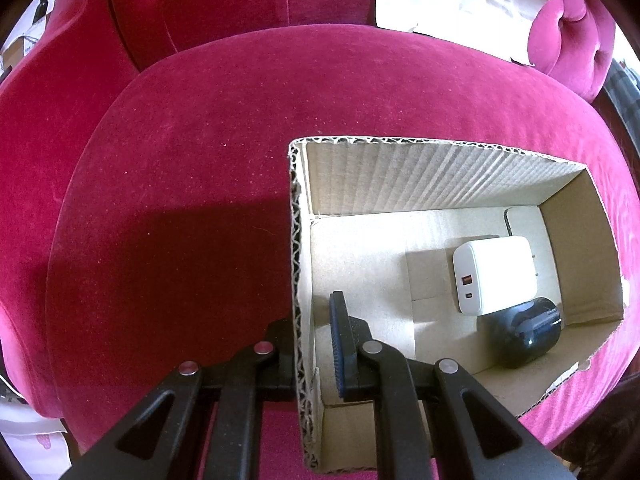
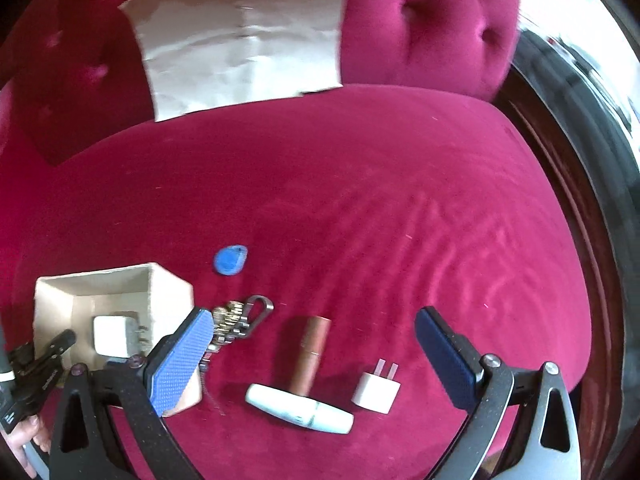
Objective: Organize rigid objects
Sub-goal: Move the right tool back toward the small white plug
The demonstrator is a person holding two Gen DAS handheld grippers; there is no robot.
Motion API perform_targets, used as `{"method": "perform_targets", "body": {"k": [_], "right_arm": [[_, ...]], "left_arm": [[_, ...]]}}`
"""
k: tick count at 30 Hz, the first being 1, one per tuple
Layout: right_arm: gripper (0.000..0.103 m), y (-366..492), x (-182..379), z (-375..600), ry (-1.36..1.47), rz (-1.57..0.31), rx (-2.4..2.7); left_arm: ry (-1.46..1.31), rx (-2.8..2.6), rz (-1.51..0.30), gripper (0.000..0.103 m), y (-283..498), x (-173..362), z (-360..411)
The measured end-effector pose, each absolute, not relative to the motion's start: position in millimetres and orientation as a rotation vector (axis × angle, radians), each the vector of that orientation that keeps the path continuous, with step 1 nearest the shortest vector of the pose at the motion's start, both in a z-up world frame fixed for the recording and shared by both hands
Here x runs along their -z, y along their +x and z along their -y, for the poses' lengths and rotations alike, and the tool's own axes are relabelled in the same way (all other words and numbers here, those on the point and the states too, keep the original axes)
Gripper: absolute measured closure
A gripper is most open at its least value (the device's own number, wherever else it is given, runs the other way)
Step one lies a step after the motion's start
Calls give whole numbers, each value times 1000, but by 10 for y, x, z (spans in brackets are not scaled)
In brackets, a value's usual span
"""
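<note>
A cardboard box [image 1: 440, 168] sits on a red velvet seat and shows in the right wrist view [image 2: 168, 284] too. Inside lie a white charger [image 1: 496, 272] and a dark rounded object [image 1: 524, 332]. My left gripper [image 1: 316, 344] is shut on the box's left wall, one finger inside, one outside. My right gripper [image 2: 316, 356] is open above the seat. Below it lie a copper tube [image 2: 310, 354], a pale blue tube [image 2: 300, 408] and a small white plug [image 2: 376, 390]. A key bunch with a carabiner [image 2: 240, 320] and a blue fob [image 2: 231, 260] lie beside the box.
A sheet of brown paper [image 2: 244, 36] leans on the tufted backrest [image 2: 424, 20]. A dark wooden frame [image 2: 560, 168] edges the seat on the right. The left gripper and the hand holding it [image 2: 28, 364] show at the lower left of the right wrist view.
</note>
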State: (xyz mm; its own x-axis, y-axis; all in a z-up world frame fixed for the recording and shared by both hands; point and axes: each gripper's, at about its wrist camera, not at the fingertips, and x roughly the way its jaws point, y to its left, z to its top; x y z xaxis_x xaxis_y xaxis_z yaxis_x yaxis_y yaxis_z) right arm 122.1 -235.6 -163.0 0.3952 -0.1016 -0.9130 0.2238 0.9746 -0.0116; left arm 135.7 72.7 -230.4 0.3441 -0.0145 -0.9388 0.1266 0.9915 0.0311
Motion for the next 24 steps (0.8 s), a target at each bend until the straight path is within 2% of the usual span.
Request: {"method": "perform_targets", "body": {"k": [9, 24], "right_arm": [[0, 1095, 1825, 2703, 193, -1211, 334], [0, 951, 2481, 3036, 276, -1401, 427]], "left_arm": [[101, 91, -1216, 91, 1346, 2302, -724], [101, 91, -1215, 91, 1343, 2302, -729]]}}
